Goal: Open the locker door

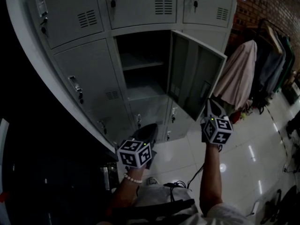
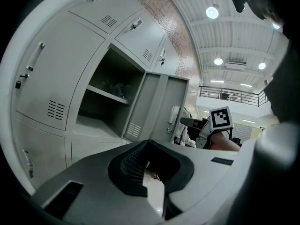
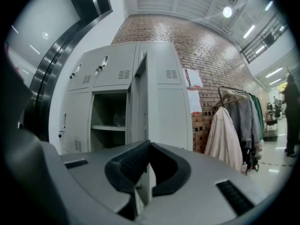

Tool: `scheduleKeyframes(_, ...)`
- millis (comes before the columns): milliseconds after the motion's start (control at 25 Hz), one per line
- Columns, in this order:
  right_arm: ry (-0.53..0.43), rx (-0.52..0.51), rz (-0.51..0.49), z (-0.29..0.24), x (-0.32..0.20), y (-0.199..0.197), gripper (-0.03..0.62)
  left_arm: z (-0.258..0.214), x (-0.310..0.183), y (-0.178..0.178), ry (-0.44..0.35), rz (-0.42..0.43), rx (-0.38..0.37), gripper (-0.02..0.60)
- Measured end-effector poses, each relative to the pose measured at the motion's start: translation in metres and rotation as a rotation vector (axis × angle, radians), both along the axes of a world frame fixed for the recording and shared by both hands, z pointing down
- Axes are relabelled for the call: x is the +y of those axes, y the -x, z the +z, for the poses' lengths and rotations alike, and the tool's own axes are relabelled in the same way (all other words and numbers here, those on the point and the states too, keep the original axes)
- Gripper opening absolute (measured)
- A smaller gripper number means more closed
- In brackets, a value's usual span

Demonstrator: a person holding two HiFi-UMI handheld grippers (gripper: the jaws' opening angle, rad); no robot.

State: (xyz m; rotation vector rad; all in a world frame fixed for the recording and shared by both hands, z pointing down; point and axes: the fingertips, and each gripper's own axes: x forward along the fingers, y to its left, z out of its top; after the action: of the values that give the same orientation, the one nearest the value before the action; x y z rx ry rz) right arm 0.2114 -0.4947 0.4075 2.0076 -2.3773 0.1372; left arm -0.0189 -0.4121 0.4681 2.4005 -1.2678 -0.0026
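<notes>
The locker bank (image 1: 84,55) is cut off by the top and left edges of the head view, and its lowest row is partly covered there by the left tool (image 1: 153,126). The outer face of the open locker door (image 1: 194,76) is turned away in that view. A dim shape (image 2: 115,85) on the inner shelf (image 2: 99,94) cannot be identified. Print on the papers (image 3: 194,78) is too small to be read.

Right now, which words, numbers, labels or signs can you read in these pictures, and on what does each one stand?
No text can be read in any view.
Papers on the brick wall: too blurred to read.
Cubes with square markers: black and white patterns only, no letters.
Locker doors: no print that I can make out.
</notes>
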Motion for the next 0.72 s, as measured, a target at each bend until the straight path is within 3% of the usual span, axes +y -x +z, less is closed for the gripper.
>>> scheduleKeyframes(400, -0.024, 0.053, 0.005, -0.014, 0.024, 0.008, 0.005, -0.008, 0.032, 0.022, -0.01, -0.063, 0.007, -0.002)
scheduleKeyframes(720, 0.026, 0.066, -0.205, 0.003, 0.117, 0.075, 0.003, -0.019, 0.112, 0.036, -0.029, -0.115, 0.021, -0.002)
